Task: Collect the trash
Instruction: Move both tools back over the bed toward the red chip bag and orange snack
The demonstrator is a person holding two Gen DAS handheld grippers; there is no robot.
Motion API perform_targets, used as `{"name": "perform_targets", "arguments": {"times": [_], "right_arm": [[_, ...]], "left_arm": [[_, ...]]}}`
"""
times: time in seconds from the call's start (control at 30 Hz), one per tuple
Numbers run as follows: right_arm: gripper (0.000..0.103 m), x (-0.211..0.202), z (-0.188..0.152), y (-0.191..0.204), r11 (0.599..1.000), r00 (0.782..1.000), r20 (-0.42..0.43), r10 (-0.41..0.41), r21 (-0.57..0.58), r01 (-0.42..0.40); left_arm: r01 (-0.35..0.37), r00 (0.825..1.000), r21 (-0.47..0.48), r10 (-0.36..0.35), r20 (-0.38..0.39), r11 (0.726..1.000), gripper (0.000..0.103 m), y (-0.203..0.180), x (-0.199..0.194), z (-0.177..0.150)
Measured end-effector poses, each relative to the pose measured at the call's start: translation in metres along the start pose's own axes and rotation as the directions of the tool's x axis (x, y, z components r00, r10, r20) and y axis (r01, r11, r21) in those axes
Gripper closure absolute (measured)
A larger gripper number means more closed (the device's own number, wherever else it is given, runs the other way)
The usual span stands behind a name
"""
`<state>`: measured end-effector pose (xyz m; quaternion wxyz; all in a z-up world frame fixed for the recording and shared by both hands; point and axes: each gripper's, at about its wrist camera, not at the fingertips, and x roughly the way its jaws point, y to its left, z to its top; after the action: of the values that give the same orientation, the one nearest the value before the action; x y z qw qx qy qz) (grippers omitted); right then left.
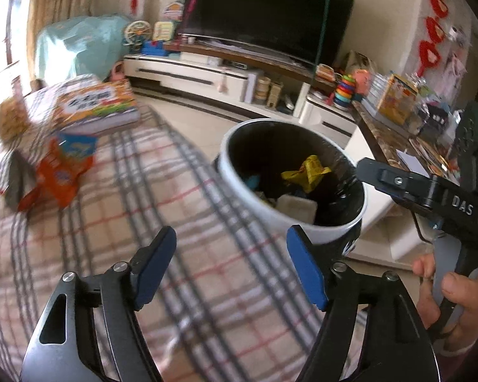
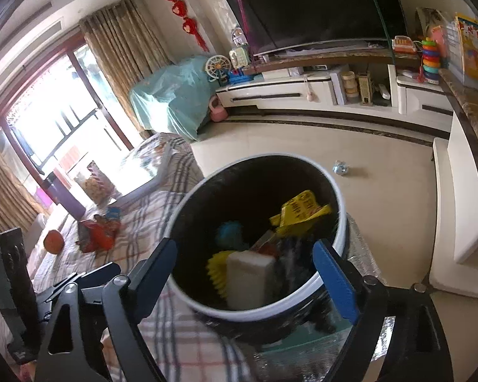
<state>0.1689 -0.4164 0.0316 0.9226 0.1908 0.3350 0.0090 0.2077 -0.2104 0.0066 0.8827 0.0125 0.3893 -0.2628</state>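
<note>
Left wrist view: left claw (image 1: 231, 267) spread wide, empty, over the plaid-covered desk (image 1: 111, 222). Trash bin (image 1: 302, 226) stands at the desk edge, holding a yellow wrapper (image 1: 309, 170) and other scraps. Orange snack bag (image 1: 60, 172) lies well apart on the desk. Right claw (image 2: 245, 273) also spread, empty, above the bin.

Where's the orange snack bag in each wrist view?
Left wrist: orange snack bag at left on the plaid tablecloth.
Right wrist: at lower left, same cloth.
Shared landmark: white-rimmed trash bin, to the right of it in both.
</note>
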Motion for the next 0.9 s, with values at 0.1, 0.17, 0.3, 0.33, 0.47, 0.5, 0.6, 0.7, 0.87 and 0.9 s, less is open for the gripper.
{"name": "perform_targets", "arguments": {"times": [0.1,0.17,0.3,0.33,0.47,0.5,0.6,0.7,0.87,0.9], "right_arm": [[0.012,-0.003,-0.008,0.014,1.000,1.000,0.009,0.008,-0.010,-0.008],[0.011,-0.004,-0.015,0.025,1.000,1.000,0.018,0.012,-0.023,-0.012],[0.011,-0.002,-0.027,0.044,0.998,0.999,0.011,0.040,-0.041,-0.039],[0.011,-0.001,-0.029,0.050,0.998,0.999,0.007,0.050,-0.043,-0.050],[0.011,0.003,-0.037,0.069,0.995,0.997,-0.001,0.071,-0.066,-0.071],[0.011,0.005,-0.039,0.074,0.995,0.997,-0.006,0.077,-0.071,-0.077],[0.010,0.009,-0.044,0.085,0.992,0.995,-0.020,0.095,-0.079,-0.096],[0.004,0.013,-0.051,0.099,0.989,0.994,-0.026,0.107,-0.100,-0.109],[0.004,0.023,-0.061,0.121,0.983,0.989,-0.057,0.134,-0.117,-0.140],[0.004,0.025,-0.062,0.124,0.982,0.989,-0.062,0.137,-0.120,-0.144]], "left_arm": [[-0.026,1.000,-0.041,0.026,0.008,0.999,0.029,0.018,-0.012,-0.011],[-0.041,0.999,-0.070,0.042,0.014,0.997,0.029,0.032,-0.020,-0.019],[-0.080,0.996,-0.102,0.083,0.021,0.992,0.028,0.052,-0.035,-0.034],[-0.086,0.996,-0.110,0.089,0.022,0.990,0.028,0.057,-0.038,-0.037],[-0.117,0.992,-0.148,0.123,0.031,0.982,0.028,0.076,-0.053,-0.046],[-0.125,0.991,-0.158,0.131,0.032,0.979,0.028,0.081,-0.056,-0.049],[-0.142,0.988,-0.189,0.151,0.035,0.972,0.028,0.098,-0.065,-0.056],[-0.157,0.985,-0.216,0.169,0.034,0.964,0.028,0.110,-0.072,-0.063],[-0.188,0.979,-0.243,0.201,0.031,0.952,0.028,0.125,-0.080,-0.071],[-0.193,0.978,-0.251,0.207,0.030,0.949,0.028,0.129,-0.081,-0.073]]}}
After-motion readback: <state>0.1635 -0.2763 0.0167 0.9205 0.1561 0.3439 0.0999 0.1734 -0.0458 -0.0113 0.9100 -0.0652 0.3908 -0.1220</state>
